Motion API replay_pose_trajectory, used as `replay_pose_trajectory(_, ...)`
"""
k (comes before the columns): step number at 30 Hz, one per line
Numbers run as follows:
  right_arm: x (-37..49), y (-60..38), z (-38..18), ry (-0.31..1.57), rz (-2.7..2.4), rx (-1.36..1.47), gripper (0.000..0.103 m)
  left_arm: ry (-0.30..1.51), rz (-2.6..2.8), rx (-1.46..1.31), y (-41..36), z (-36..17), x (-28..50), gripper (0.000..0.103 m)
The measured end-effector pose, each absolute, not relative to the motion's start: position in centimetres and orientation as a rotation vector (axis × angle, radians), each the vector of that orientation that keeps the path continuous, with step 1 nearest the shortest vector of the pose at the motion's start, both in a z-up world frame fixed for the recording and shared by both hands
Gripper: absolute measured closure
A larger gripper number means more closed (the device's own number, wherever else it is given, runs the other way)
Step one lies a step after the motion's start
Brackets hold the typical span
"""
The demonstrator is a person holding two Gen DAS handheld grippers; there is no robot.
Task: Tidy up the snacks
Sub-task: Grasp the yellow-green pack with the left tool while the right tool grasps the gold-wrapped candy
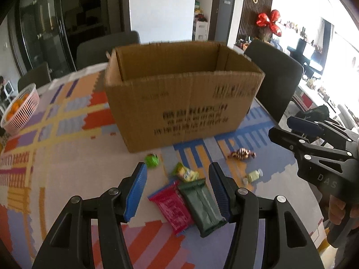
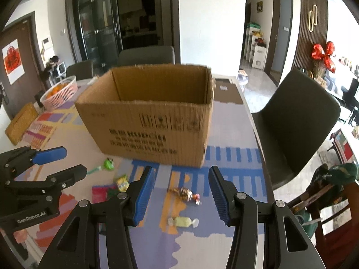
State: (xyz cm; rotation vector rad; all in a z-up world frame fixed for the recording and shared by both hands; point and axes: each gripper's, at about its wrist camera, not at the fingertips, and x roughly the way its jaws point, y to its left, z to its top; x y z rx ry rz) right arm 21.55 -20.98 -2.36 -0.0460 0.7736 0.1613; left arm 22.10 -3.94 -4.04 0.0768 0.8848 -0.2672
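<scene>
Box: cardboard box [image 1: 179,94] upright, top open, far-centre on counter [image 1: 67,157]; drop-in from above looks easiest.
Snacks: red packet [image 1: 172,208] and green packet [image 1: 202,206] touching, near box front; striped candy [image 2: 185,194], pale candy [image 2: 182,222] to the right.
Left claw [image 1: 179,192]: released, empty, above the packets.
Right claw [image 2: 181,195]: released, empty, framing striped candy.
Room: counter right edge near candies; chair [image 2: 298,121] beyond.

From my feed I see a daylit dining room: dark upholstered chairs [image 2: 298,121] ring the table with its colourful patterned cloth [image 1: 56,134], glass-doored black cabinet [image 2: 96,22] behind, white wall [image 2: 211,18], slatted wood panel [image 2: 314,22].
</scene>
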Motion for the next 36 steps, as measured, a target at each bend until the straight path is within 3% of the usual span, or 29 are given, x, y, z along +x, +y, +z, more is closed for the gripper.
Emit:
replay_pose_trajectory(25,24.3,-21.3,-9.9,0.969,0.199,-0.111,0.052,1.079,-0.246,0.011,-5.2,-11.8,26.6,0.047)
replay_pose_trajectory(36,25.8,-20.6,-10.8,0.987,0.239,-0.160,0.052,1.126,-0.243,-0.004,-5.8,-13.4,29.2,0.053)
